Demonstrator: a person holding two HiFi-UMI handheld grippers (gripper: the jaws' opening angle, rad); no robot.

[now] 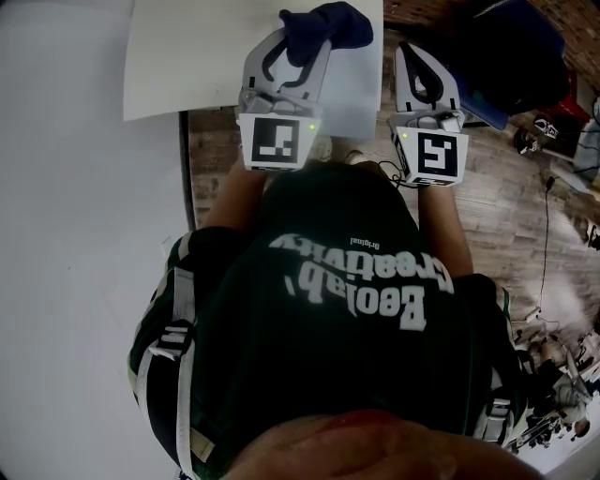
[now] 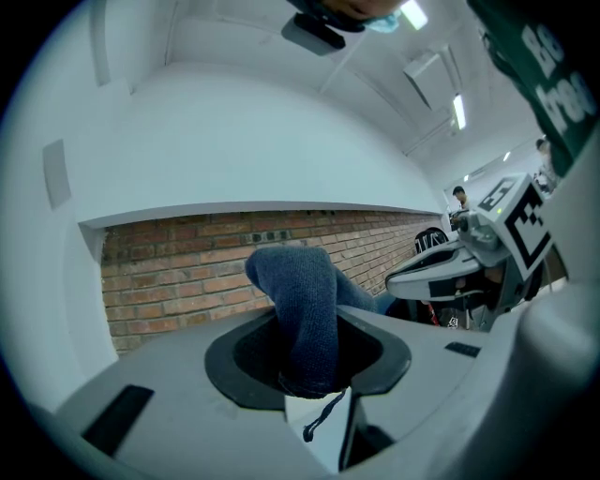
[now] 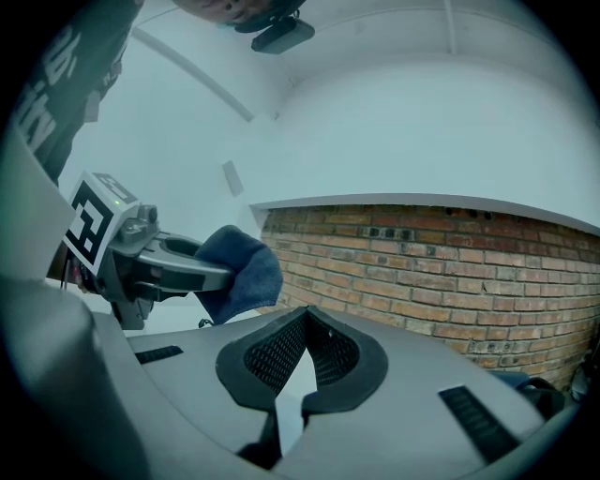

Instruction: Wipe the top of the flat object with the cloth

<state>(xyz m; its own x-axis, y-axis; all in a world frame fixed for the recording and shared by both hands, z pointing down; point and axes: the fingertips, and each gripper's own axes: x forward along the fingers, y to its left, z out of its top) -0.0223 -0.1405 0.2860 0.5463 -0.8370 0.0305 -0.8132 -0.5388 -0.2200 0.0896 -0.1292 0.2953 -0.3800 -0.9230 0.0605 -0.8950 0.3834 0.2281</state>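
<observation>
A dark blue cloth [image 1: 328, 26] bunches out of my left gripper [image 1: 305, 42], which is shut on it above the near edge of a white flat panel [image 1: 187, 56]. In the left gripper view the cloth [image 2: 300, 300] stands up between the jaws and hides the tips. My right gripper [image 1: 412, 54] hangs just right of the left one, past the panel's right edge, shut with nothing between its jaws. The right gripper view shows its ribbed pads [image 3: 323, 352] meeting, and the left gripper [image 3: 178, 267] with the cloth [image 3: 239, 272] beside it.
A brick wall [image 3: 422, 262] under a white ledge faces both grippers. A wood floor [image 1: 506, 225] with cables and dark bags [image 1: 525, 56] lies to the right. A large white surface [image 1: 75, 234] fills the left of the head view. The person's dark shirt [image 1: 347, 309] covers the lower middle.
</observation>
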